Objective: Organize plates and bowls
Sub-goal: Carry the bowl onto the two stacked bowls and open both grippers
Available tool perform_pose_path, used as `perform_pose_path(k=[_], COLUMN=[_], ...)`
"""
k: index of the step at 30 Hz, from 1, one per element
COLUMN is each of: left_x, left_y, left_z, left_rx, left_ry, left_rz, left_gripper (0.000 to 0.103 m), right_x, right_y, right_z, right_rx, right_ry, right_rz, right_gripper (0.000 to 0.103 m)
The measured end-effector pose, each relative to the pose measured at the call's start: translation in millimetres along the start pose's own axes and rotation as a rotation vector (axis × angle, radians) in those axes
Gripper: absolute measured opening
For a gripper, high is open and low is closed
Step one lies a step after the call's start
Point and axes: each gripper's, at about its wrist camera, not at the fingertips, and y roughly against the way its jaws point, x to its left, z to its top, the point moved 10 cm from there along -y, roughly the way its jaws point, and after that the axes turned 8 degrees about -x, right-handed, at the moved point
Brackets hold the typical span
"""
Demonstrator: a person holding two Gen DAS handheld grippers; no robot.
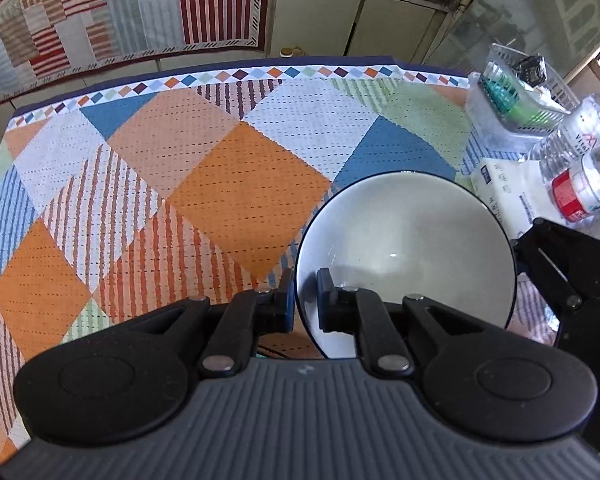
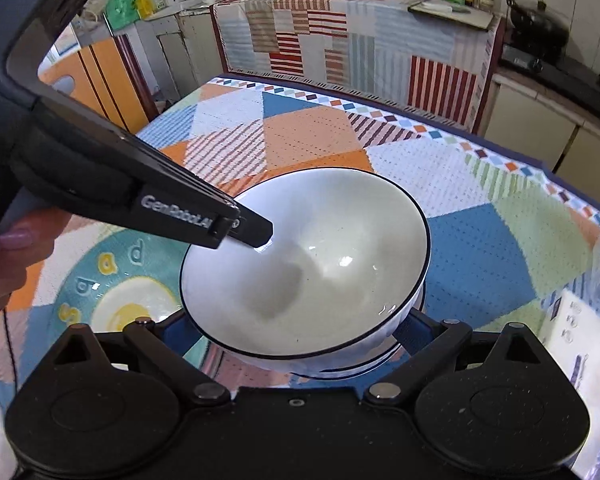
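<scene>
Patchwork tablecloth [image 1: 220, 184]; water bottles [image 1: 580, 168], clear basket [image 1: 512, 96], tissue pack [image 1: 508, 188] at right edge.

**Bowl at the right end of the tabletop**

The bowl [image 1: 406, 252] sits over the tabletop [image 1: 220, 168], its rim pinched between the jaws of the left gripper [image 1: 303, 300]. The right gripper [image 2: 300, 332] has its jaws on either side of the bowl's base. Right of the bowl stand bottles [image 1: 580, 160] and, behind them, a basket [image 1: 516, 96]. A plate [image 2: 112, 280] lies left of the bowl

White bowl [image 1: 412, 240] with dark rim, patchwork tablecloth [image 1: 220, 184] in orange, blue, white, green, striped patches
</scene>
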Motion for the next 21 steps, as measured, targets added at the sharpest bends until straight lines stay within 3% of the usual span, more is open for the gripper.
perform_pose_path(k=[16,21], left_x=[7,7], left_y=[-11,-12], left_z=[-5,-5], left_rx=[-0.029,-0.031], left_ry=[0.015,0.012], left_rz=[0.031,0.034], left_gripper=[0.012,0.014], right_x=[2,3], right_y=[-20,-23], right_z=[7,9], right_rx=[0.053,0.115], right_ry=[0.102,0.133], right_rz=[-0.198,-0.207], right_gripper=[0.099,0.099])
